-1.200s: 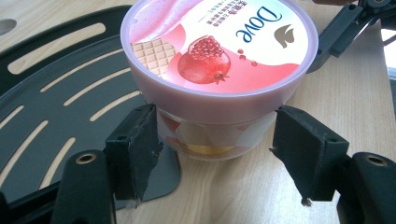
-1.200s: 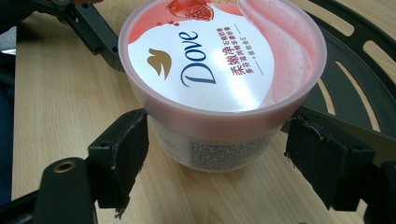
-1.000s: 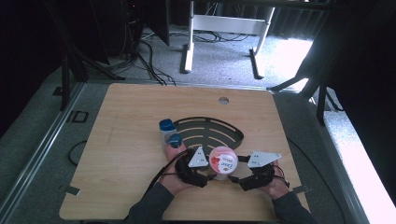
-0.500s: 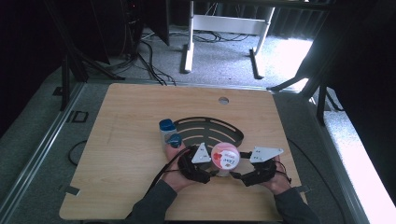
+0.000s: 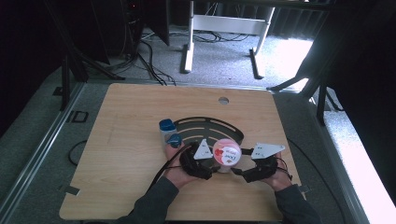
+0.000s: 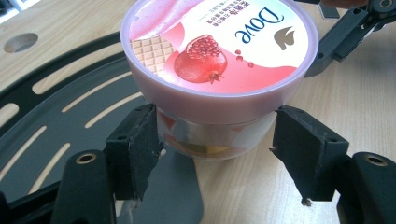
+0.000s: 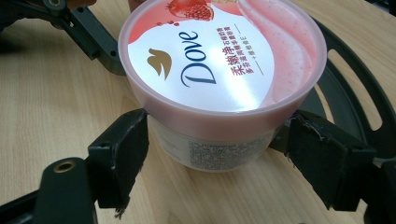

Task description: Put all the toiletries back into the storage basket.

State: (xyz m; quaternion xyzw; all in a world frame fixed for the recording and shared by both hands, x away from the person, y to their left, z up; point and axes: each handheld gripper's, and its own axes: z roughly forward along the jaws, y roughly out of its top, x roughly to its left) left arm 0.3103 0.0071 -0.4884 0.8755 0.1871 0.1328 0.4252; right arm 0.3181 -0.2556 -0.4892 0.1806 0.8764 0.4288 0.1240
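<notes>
Dove pomegranate cream jar (image 5: 227,153) at the near edge of the black slotted tray (image 5: 205,126), left tool (image 6: 215,154) wide around its base, right tool (image 7: 217,154) wide opposite, blue-capped bottles (image 5: 169,133) left of the tray

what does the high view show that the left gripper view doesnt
High view alone: two blue-capped containers left of the black slotted tray, the person's sleeves, the floor beyond the table.
Left gripper view alone: the lid's pomegranate picture and the jar's clear lower wall between the open jaws of the left gripper.
Both: the pink-lidded jar, the tray, the right gripper.
</notes>
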